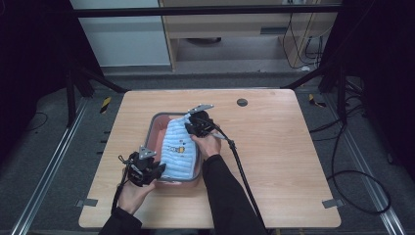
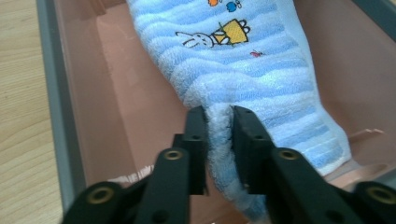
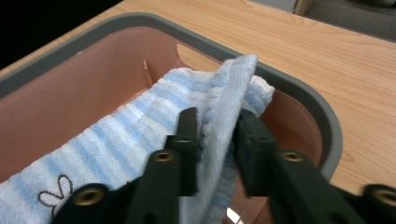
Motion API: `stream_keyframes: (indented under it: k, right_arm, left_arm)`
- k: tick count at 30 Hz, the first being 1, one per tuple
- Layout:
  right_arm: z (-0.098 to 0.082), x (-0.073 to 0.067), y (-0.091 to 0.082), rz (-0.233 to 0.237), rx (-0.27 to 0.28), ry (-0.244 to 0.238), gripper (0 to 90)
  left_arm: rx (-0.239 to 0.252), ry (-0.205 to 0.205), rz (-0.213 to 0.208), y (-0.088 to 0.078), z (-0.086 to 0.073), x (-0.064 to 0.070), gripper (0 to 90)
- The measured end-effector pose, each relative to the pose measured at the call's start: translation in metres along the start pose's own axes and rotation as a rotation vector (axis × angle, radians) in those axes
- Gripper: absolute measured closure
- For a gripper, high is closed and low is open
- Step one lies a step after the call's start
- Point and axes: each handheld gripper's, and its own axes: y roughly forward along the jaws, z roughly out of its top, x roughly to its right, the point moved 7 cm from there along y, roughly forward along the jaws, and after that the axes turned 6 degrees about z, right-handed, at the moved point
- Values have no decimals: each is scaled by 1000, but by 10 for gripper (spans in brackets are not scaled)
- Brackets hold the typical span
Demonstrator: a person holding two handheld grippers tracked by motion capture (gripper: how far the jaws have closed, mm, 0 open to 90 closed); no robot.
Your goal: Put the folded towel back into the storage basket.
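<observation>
Inside the pink tub (image 1: 155, 128) with the grey rim, at the middle of the wooden surface (image 1: 274, 147), lies the blue striped towel (image 1: 179, 149) with a rabbit picture, stretched from the tub's near end to its far end. At the tub's near left corner the left gripper (image 1: 157, 170) sits low, its hand (image 1: 134, 192) coming up from below; its fingers (image 2: 195, 135) stand a little apart with a fold of the towel's near edge between them, loosely flanked. At the tub's far right rim the right gripper (image 1: 190, 123) points down over the edge, the forearm crossing the tub's right side; its fingers (image 3: 187, 135) are likewise slightly parted around the towel's raised far edge.
</observation>
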Motion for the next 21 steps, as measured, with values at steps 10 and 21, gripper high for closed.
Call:
stream_keyframes:
  k: [10, 21]
  right_arm:
    - [9, 9, -18, -47, 62, 2, 390]
    - [14, 26, -73, -51, 165, 40, 252]
  left_arm:
    - [111, -47, -23, -24, 15, -6, 578]
    - [225, -76, -1, -42, 26, -32, 393]
